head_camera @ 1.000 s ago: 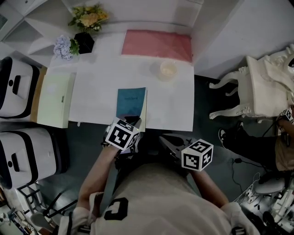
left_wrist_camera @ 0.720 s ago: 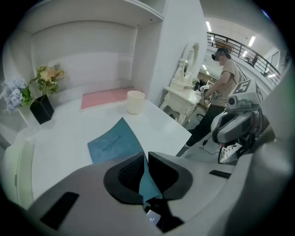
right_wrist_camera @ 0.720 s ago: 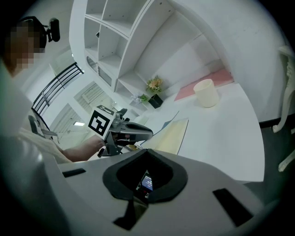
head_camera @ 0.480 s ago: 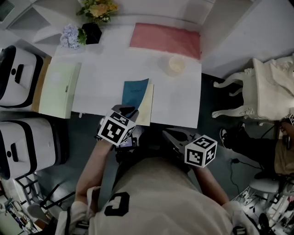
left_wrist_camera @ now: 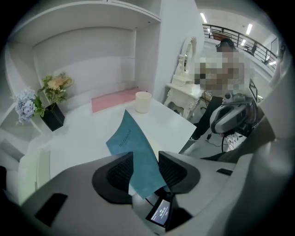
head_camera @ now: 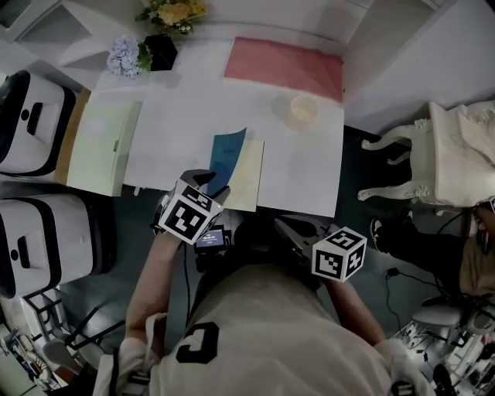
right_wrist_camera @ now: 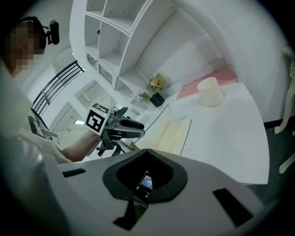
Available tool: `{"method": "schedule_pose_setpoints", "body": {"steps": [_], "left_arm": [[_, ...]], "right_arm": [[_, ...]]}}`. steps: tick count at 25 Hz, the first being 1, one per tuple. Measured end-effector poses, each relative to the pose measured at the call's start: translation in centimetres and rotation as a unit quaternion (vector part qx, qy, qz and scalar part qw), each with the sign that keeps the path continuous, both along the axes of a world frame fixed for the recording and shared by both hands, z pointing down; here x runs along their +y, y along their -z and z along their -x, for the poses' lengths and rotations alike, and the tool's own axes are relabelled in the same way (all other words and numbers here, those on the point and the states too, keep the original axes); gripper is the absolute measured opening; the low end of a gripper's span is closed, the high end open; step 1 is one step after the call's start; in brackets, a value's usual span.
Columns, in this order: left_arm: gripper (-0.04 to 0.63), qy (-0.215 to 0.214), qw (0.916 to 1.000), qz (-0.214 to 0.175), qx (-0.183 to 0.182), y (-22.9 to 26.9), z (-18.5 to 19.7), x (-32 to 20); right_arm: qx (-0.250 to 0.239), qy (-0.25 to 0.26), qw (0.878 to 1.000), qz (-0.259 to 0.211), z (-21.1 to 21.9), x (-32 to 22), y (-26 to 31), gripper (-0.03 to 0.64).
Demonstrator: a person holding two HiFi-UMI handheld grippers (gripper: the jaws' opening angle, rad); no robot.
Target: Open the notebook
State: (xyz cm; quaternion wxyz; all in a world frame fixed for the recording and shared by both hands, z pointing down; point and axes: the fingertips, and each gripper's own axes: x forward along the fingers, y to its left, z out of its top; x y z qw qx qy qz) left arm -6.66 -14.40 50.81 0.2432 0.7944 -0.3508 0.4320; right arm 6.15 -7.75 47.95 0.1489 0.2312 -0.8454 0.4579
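The notebook lies near the white table's front edge, its blue cover (head_camera: pixel 226 158) lifted steeply over a cream page (head_camera: pixel 246 178). My left gripper (head_camera: pixel 207 182) is at the cover's near lower corner. In the left gripper view the cover (left_wrist_camera: pixel 133 147) stands between the two pads of the left gripper (left_wrist_camera: pixel 145 166), which sit apart from it; these jaws have just been opening. My right gripper (head_camera: pixel 288 226) hangs off the table's front edge, shut and empty. The right gripper view shows the right gripper (right_wrist_camera: pixel 146 154), the raised notebook (right_wrist_camera: pixel 173 136) and the left gripper (right_wrist_camera: pixel 126 123) beside it.
On the table (head_camera: pixel 178 116) stand a cream cup (head_camera: pixel 303 110), a pink cloth (head_camera: pixel 283 67) at the back and a pale green book (head_camera: pixel 100 147) at the left. Flowers in a black pot (head_camera: pixel 174 11) are behind. White cases (head_camera: pixel 31 124) stand left, a white chair (head_camera: pixel 433 162) right.
The blue cover went from lying flat to standing steeply, showing the cream page. My left gripper moved left and up with it, and its jaws parted. The right gripper stayed put.
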Motion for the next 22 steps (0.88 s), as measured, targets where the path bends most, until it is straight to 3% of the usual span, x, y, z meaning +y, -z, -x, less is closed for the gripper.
{"method": "schedule_pose_setpoints", "body": {"steps": [8,22], "left_arm": [[0.219,0.004,0.9997,0.019,-0.013,-0.2,1.3,0.3],[0.219,0.021,0.9989,0.041,0.009,-0.1,4.1,0.7]], "right_arm": [[0.003,-0.003,1.0,0.001,0.0,-0.1,0.1,0.013],[0.009,0.005,1.0,0.003,0.7,-0.3,-0.2,0.013]]}}
